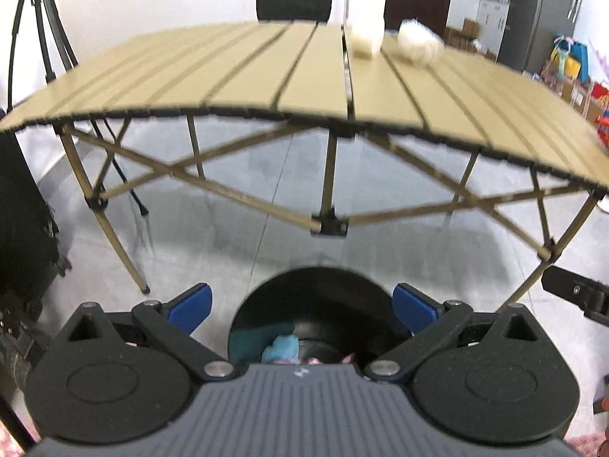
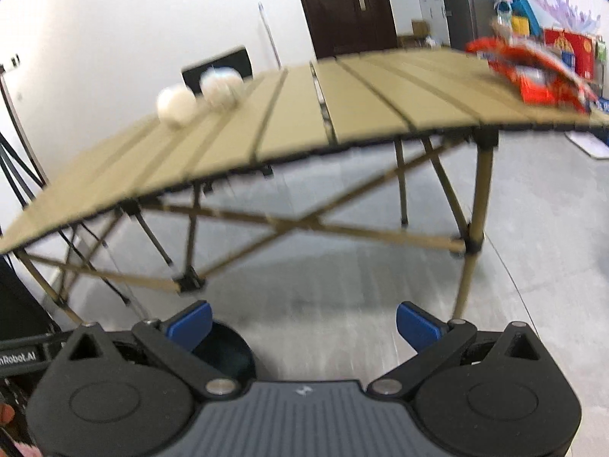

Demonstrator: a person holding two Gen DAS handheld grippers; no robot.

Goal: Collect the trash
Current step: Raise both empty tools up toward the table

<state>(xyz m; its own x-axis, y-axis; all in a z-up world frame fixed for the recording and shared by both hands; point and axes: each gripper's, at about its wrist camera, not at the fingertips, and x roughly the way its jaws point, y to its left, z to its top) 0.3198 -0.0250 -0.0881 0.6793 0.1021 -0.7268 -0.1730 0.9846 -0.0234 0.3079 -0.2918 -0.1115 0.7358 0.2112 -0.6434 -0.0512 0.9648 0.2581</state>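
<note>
A black round trash bin [image 1: 312,316] stands on the floor right below my open left gripper [image 1: 302,310]; blue and pink scraps [image 1: 281,346] lie inside it. On the tan slatted table [image 1: 266,72] rest a white cup [image 1: 366,40] and a crumpled white wad [image 1: 418,43], both far from the gripper. My right gripper [image 2: 304,327] is open and holds nothing; the bin's rim [image 2: 228,346] shows by its left finger. The two white items [image 2: 176,106] [image 2: 221,89] sit at the table's far left, and a red snack wrapper [image 2: 533,72] lies at its right end.
The folding table's crossed legs [image 1: 329,224] stand between the grippers and the far wall. A black chair back [image 1: 294,3] is behind the table. Tripod legs [image 1: 45,38] and dark gear stand at the left. Shelves and coloured boxes [image 2: 563,45] fill the right background.
</note>
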